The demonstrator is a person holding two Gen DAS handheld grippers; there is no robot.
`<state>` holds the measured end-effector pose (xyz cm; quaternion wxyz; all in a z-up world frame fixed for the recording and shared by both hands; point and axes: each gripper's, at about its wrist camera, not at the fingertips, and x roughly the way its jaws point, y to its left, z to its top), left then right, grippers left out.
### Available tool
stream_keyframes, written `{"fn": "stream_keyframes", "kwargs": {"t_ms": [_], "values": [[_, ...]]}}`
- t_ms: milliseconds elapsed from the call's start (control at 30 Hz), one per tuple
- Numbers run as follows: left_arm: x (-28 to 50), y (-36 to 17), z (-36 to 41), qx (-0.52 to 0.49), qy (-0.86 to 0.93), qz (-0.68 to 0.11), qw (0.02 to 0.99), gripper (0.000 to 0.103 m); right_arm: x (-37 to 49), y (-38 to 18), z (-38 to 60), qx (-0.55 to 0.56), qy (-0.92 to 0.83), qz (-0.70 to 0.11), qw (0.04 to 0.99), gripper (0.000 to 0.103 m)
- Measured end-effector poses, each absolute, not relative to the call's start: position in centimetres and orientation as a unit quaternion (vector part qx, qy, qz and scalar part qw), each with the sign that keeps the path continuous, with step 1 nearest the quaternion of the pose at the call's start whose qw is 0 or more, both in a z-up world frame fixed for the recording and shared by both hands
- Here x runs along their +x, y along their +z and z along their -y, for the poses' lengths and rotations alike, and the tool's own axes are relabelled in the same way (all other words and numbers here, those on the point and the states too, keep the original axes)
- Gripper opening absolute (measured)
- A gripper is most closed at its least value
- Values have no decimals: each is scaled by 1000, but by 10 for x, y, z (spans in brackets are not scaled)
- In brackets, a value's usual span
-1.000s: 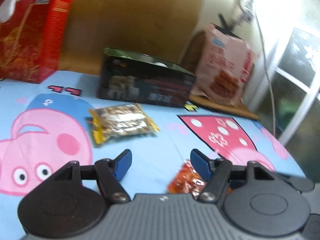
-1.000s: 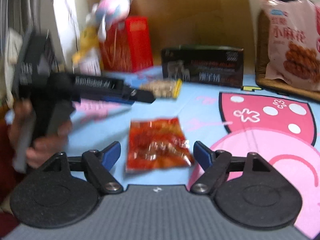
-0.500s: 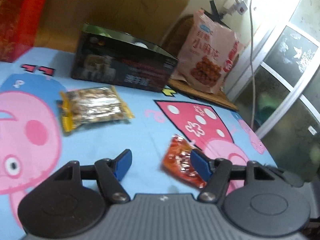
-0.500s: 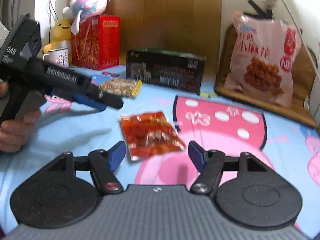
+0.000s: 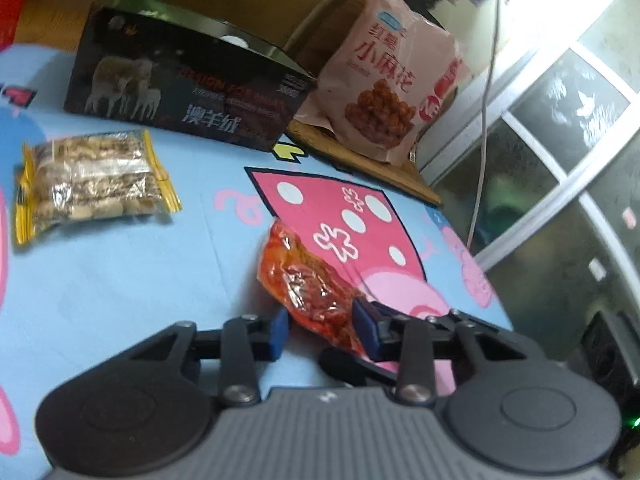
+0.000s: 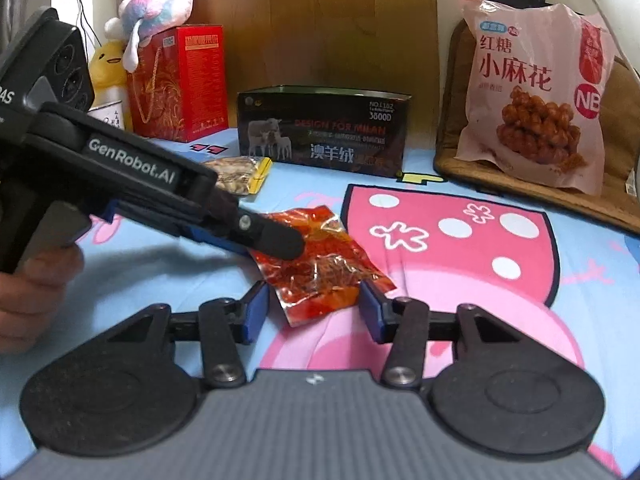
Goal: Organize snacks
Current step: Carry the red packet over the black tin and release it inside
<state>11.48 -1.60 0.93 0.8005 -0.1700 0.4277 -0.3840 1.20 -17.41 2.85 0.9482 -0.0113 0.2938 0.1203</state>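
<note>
**Q:** On the left wrist view, what is shown?

**A:** The left gripper [image 5: 320,330] is seen low over the cartoon-print sheet [image 5: 120,280], its blue pads parted, with the near end of the red snack packet [image 5: 312,280] lying between them. Half a second ago the packet lay ahead of the pads; now it is straddled. No pinch is made yet. A yellow-edged nut packet [image 5: 90,182] is left well apart, in front of the open black box [image 5: 188,96]. A large pink snack bag [image 5: 388,76] is propped behind.

**Q:** And on the right wrist view?

**A:** The right gripper [image 6: 310,312] is held spread too, with the same red snack packet [image 6: 320,264] just beyond its pads. The left gripper [image 6: 276,240] is seen reaching in from the left, its tip over the packet's far corner, closer than a moment before. The black box [image 6: 324,132] stands behind.

**Q:** What is meant for the task?

**A:** A grasp by the left tool is judged imminent; the box is probably where the packet is meant to go.
</note>
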Motion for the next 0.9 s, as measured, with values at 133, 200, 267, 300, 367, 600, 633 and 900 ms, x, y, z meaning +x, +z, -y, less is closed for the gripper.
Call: {"fn": "stream_keyframes", "kwargs": {"t_ms": [133,200,267,300,367,600,633,900], "values": [[124,6,15,-192,-373,-434,797,21,18,30,169,-33,127,-286,949,34],[125,9,15,-200,-371,-428,800,19,18,32,164,-52,128,-274,952,24],[124,17,15,-198,-370,-416,806,17,17,34,159,-71,121,-258,956,22],[124,23,14,-197,-371,-408,811,16,16,35,158,-81,119,-247,958,19],[127,36,11,-197,-376,-391,817,15,15,40,155,-100,113,-223,963,14],[172,88,2,-191,-365,-325,852,15,55,70,147,-147,109,-145,972,8],[182,95,0,-191,-361,-314,857,15,66,74,146,-155,108,-134,973,8],[247,75,-7,-180,-259,-320,893,27,139,61,108,-249,103,-103,958,27]]}}
